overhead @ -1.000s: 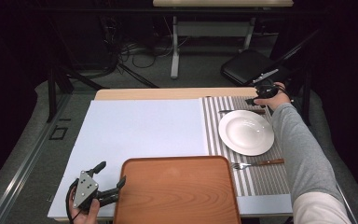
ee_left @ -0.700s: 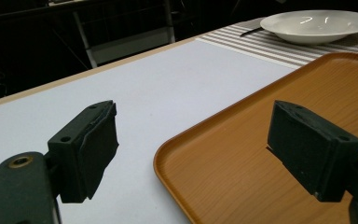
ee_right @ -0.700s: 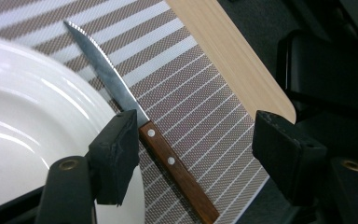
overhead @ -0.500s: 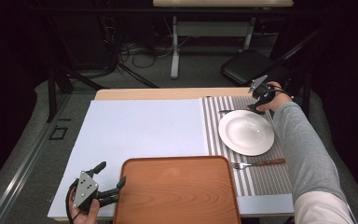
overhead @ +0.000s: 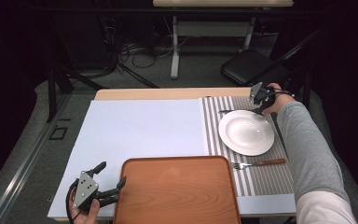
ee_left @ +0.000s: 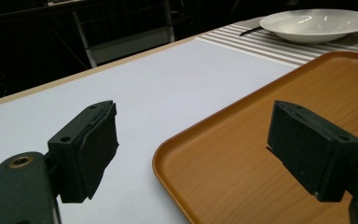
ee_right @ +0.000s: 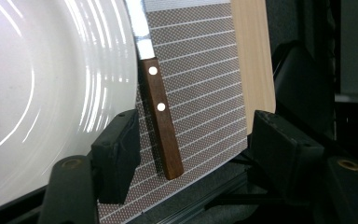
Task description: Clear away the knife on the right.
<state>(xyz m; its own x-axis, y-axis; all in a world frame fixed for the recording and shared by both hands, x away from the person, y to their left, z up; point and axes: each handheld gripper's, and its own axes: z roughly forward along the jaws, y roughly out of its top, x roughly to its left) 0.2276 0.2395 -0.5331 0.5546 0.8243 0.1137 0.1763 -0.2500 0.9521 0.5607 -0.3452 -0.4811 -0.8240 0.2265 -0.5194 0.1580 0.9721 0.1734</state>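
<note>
Knife with a brown riveted wooden handle (ee_right: 161, 126) lies on the striped grey placemat (ee_right: 200, 88) just beside the white ceramic plate (ee_right: 42, 93), between my right gripper's (ee_right: 191, 154) jaws, which have just been closing but aren't touching it. I judge the grasp comes next, with the counter edge close. My left gripper (ee_left: 205, 158) hangs open over the orange tray's (ee_left: 242, 154) rim.

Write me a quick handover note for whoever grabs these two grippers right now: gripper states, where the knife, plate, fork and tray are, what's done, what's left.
Right gripper: open, jaws either side of the knife handle, which lies on the striped mat beside the plate; not gripped yet.
Left gripper: open, holding nothing, at the tray corner.
Fork: on the mat, near side of the plate.
Done: nothing on the tray.
Left: probably close on the knife and lift it.
</note>
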